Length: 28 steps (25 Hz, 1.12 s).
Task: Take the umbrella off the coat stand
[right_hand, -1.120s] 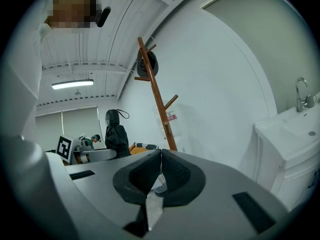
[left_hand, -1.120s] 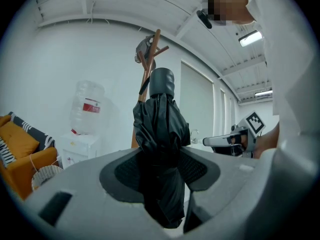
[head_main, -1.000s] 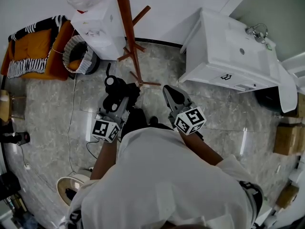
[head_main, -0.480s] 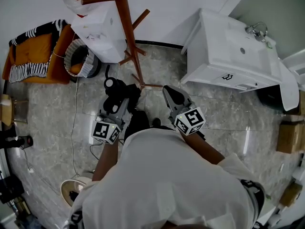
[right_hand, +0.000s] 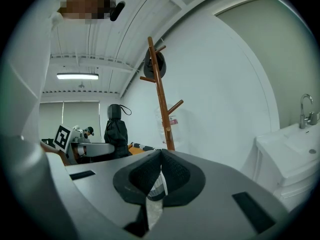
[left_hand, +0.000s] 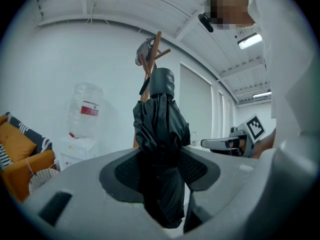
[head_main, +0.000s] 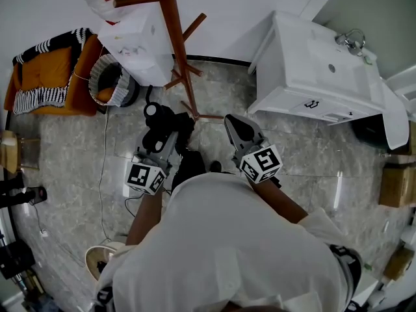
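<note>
**A:** Item 1, umbrella (left_hand: 161, 129), loc?
**B:** Blk, folded, standing upright. Left gripper (left_hand: 160, 170) is clamping it, pads pressing the fabric on both sides, handle end pointing to 12 o'clock. It's hanging clear of the coat stand (right_hand: 160, 99). In right gripper view it's sitting at 9 o'clock of the pole, apart.
**A:** Item 2, right gripper (right_hand: 159, 179)?
**B:** Jaws are meeting at the tips, nothing btwn them.
**A:** Surroundings, head view?
**B:** Stand is rising at 12 o'clock of both grippers. White sink unit (head_main: 312, 77) at 2, water dispenser (head_main: 136, 41) at 11, orange sofa (head_main: 45, 77) at 10.
</note>
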Each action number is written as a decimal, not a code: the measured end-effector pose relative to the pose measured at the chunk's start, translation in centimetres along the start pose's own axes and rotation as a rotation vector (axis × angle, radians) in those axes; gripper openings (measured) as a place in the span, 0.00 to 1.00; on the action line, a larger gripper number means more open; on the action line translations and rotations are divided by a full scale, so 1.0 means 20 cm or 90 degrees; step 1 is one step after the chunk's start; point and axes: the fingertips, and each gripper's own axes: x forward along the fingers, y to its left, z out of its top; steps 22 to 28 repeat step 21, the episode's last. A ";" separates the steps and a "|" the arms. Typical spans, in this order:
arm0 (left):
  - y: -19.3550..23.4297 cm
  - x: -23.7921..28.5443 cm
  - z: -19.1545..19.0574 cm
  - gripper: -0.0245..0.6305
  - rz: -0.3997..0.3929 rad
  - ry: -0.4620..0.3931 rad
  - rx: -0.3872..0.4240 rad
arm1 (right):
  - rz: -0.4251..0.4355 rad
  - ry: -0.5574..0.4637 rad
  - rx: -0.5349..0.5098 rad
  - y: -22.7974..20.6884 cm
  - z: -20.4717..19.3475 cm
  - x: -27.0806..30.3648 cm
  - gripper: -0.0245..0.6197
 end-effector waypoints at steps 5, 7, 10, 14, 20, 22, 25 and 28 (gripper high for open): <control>0.00 -0.01 0.03 0.37 -0.015 0.002 0.007 | 0.003 -0.030 -0.038 -0.05 0.11 -0.03 0.06; 0.00 -0.03 0.03 0.37 -0.019 0.001 0.004 | 0.056 -0.047 -0.113 0.00 0.18 -0.05 0.06; 0.00 -0.06 0.06 0.37 -0.013 -0.004 0.000 | 0.079 -0.051 -0.193 0.03 0.23 -0.08 0.06; -0.03 -0.06 0.08 0.37 -0.015 -0.010 -0.004 | 0.056 -0.050 -0.188 -0.02 0.25 -0.14 0.06; -0.03 -0.04 0.10 0.37 -0.021 -0.013 0.000 | 0.060 -0.038 -0.183 -0.09 0.23 -0.19 0.06; -0.03 -0.05 0.09 0.37 -0.022 -0.012 0.001 | 0.057 -0.038 -0.178 -0.10 0.22 -0.20 0.06; -0.03 -0.05 0.09 0.37 -0.022 -0.012 0.001 | 0.057 -0.038 -0.178 -0.10 0.22 -0.20 0.06; -0.03 -0.05 0.09 0.37 -0.022 -0.012 0.001 | 0.057 -0.038 -0.178 -0.10 0.22 -0.20 0.06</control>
